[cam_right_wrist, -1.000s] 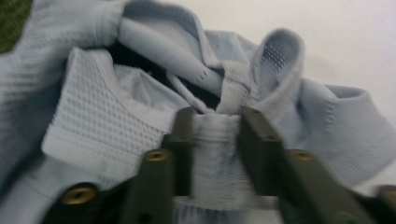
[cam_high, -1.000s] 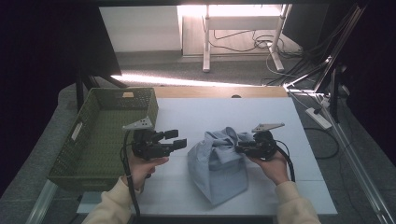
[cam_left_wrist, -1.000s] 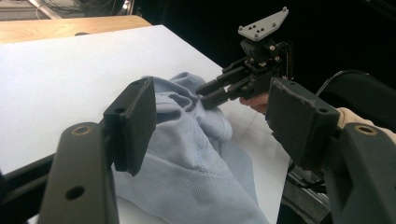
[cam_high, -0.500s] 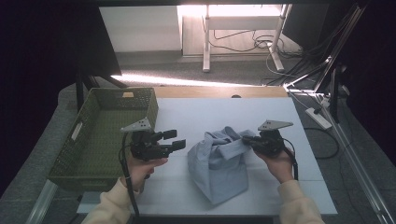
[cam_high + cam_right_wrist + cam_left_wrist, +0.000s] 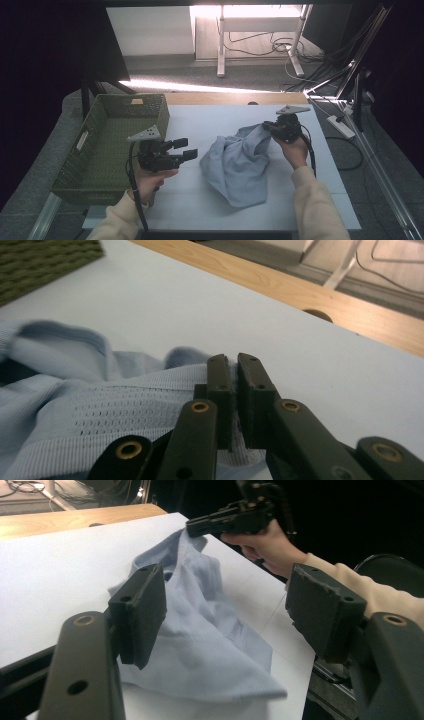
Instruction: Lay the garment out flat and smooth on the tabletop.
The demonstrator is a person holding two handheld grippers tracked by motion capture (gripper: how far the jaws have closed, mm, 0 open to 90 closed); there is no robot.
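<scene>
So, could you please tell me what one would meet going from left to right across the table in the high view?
Green woven rectangular basket → left hand-held gripper, jaws open → crumpled light blue knit cloth garment → right hand-held gripper, shut on the garment's upper edge.

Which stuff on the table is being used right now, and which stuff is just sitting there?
In use:
- light blue shirt
- right gripper, jaws pinching the shirt's edge
- left gripper, jaws open beside the shirt

Just sitting there:
- green basket
- power strip on the floor
</scene>
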